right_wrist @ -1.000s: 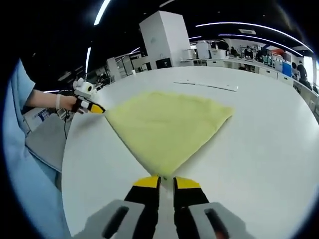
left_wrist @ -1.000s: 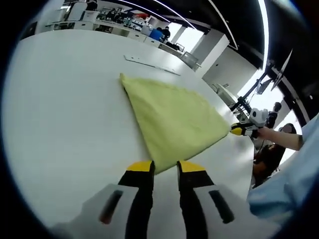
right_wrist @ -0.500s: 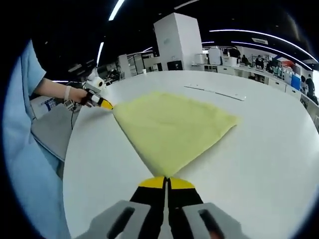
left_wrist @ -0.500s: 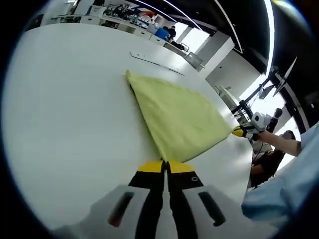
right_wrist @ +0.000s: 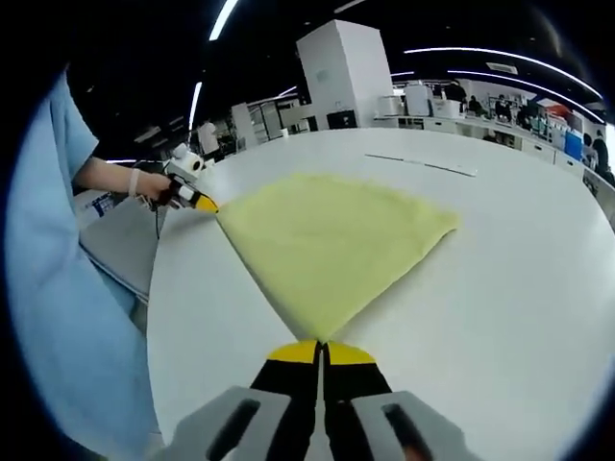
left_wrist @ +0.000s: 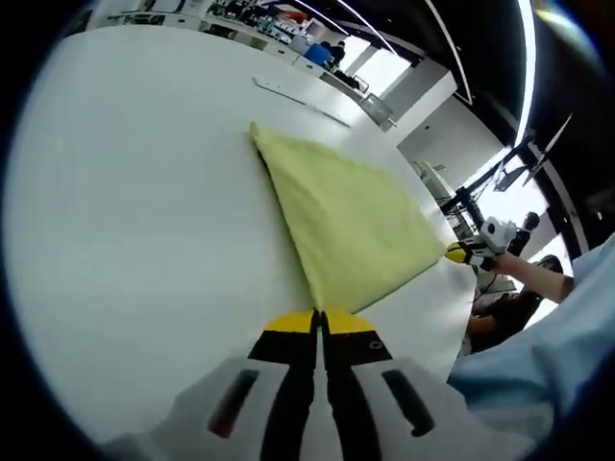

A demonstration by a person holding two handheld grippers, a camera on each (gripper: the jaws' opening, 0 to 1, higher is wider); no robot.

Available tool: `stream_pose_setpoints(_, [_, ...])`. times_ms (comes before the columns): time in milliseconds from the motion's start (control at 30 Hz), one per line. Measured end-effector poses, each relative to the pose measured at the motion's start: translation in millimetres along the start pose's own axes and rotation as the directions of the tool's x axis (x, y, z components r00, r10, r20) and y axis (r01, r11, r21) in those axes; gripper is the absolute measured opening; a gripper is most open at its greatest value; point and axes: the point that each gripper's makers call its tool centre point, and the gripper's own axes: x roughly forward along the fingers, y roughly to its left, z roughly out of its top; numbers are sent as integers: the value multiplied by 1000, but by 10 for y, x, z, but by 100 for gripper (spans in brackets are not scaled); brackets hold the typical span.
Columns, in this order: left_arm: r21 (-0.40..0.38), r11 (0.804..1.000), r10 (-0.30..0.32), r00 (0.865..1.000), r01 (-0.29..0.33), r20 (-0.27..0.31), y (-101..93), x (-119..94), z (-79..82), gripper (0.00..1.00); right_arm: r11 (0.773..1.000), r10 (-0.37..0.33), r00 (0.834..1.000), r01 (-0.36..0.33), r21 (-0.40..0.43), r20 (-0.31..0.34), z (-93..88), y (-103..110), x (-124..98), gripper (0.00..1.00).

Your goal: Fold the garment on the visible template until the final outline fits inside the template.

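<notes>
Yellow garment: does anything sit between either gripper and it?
Nothing visible does. The left gripper and the right gripper are each shut on a corner of the garment, which lies flat on the white table.

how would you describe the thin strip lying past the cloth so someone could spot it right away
Start at the large white table, then find the yellow cloth spread on it. Beyond the cloth's far edge lies a thin pale strip, long, flat and narrow, apart from the cloth and nearly the table's colour.
</notes>
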Motion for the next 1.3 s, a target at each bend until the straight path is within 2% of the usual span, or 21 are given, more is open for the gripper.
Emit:
stream_pose_setpoints(233, [-11, 1000, -1, 1000, 1, 1, -53, -88, -206, 0, 1000, 3, 1000, -3, 31, 2, -150, 111, -66, 0])
stream_pose_setpoints(333, [-31, 1000, -2, 1000, 3, 9, -44, -93, -223, 0, 999, -4, 1000, 4, 39, 0, -184, 115, -71, 0])
stream_pose_setpoints(733, [-16, 1000, -2, 1000, 2, 10, -39, -72, -204, 0, 999, -29, 1000, 29, 44, 0, -187, 104, -78, 0])
stream_pose_setpoints(967, [34, 999, -7, 999, 5, 44, -66, -92, -180, 0, 996, -69, 998, 69, 61, -1, -157, 65, -116, 2])
stream_pose_setpoints(1033, [39, 999, -8, 998, 5, 63, -74, -134, -142, 4, 992, -82, 997, 81, 95, 13, -129, 56, -144, 13])
stream_pose_setpoints(1133, [42, 999, -3, 995, -1, 98, -79, -205, -61, 19, 990, -104, 994, 101, 102, 19, -85, 47, -210, 23])
stream_pose_setpoints(1200, [83, 996, 6, 993, -16, 122, -81, -245, 3, 36, 988, -117, 993, 114, 101, 23, -58, 42, -245, 32])
stream_pose_setpoints(1300, [178, 983, 15, 992, -38, 125, -100, -327, 51, 51, 984, -148, 989, 144, 105, 28, -21, 18, -284, 49])
